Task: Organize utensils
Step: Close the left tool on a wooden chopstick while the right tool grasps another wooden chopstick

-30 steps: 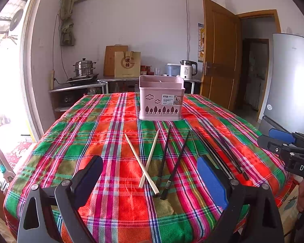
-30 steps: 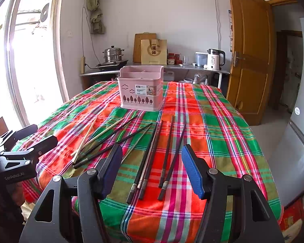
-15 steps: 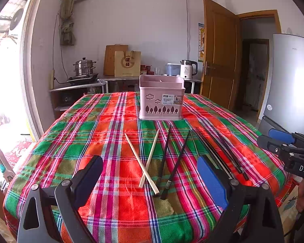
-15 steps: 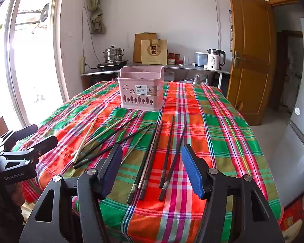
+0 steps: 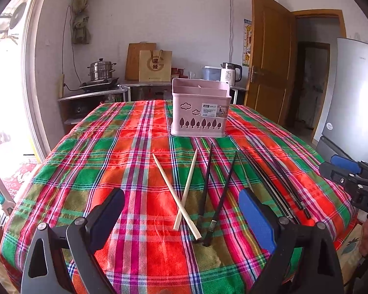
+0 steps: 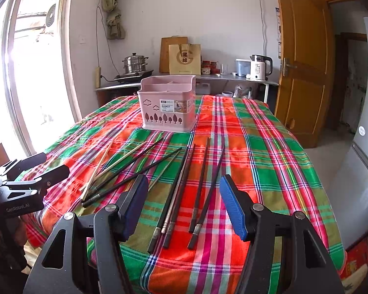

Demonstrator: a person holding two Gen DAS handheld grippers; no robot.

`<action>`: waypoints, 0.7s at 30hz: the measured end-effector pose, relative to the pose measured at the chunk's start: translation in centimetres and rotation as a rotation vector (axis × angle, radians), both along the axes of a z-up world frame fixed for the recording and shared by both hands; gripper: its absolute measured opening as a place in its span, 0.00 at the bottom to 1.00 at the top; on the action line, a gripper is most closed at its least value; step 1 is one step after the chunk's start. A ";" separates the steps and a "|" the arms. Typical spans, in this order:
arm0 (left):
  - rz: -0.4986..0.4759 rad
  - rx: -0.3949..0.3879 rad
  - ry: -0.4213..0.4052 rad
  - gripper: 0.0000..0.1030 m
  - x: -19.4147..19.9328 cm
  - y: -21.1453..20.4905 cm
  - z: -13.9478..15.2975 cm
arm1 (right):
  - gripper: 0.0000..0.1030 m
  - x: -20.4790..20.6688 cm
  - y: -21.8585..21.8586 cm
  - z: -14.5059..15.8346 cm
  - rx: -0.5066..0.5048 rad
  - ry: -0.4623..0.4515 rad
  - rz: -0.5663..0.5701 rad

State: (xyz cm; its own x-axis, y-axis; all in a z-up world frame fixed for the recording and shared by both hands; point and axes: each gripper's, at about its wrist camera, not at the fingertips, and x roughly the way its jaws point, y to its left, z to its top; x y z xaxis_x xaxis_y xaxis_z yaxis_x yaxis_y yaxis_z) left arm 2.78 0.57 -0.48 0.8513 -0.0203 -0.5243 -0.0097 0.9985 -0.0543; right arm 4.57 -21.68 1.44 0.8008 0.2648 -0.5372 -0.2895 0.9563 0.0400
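Left wrist view: left tool (image 5: 181, 216) spread wide, holding nothing, above crossed wooden chopsticks (image 5: 175, 193) and two black chopsticks (image 5: 218, 191) on the plaid surface (image 5: 85, 171). Pink basket (image 5: 200, 112) stands beyond. Right tool (image 6: 184, 203) also spread, empty, over more black chopsticks (image 6: 201, 191).

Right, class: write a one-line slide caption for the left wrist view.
Open left gripper hovers over crossed wooden chopsticks on plaid tablecloth, pink basket behind.
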 end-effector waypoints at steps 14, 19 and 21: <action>0.019 -0.039 0.189 0.86 8.9 4.1 -2.4 | 0.59 6.8 0.9 -1.5 -0.006 0.084 0.020; 0.031 -0.040 0.254 0.67 11.6 5.4 -3.3 | 0.42 9.6 1.4 -2.4 -0.041 0.138 0.018; 0.039 -0.049 0.272 0.64 12.5 5.8 -3.6 | 0.37 10.7 1.7 -2.8 -0.045 0.159 0.029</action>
State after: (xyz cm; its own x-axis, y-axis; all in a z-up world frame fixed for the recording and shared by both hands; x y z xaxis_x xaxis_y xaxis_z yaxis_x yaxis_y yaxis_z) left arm 15.27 6.33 -4.10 0.6798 -0.0212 -0.7331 -0.0687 0.9933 -0.0924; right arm 15.24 -19.95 -1.32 0.6969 0.2597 -0.6685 -0.3107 0.9494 0.0450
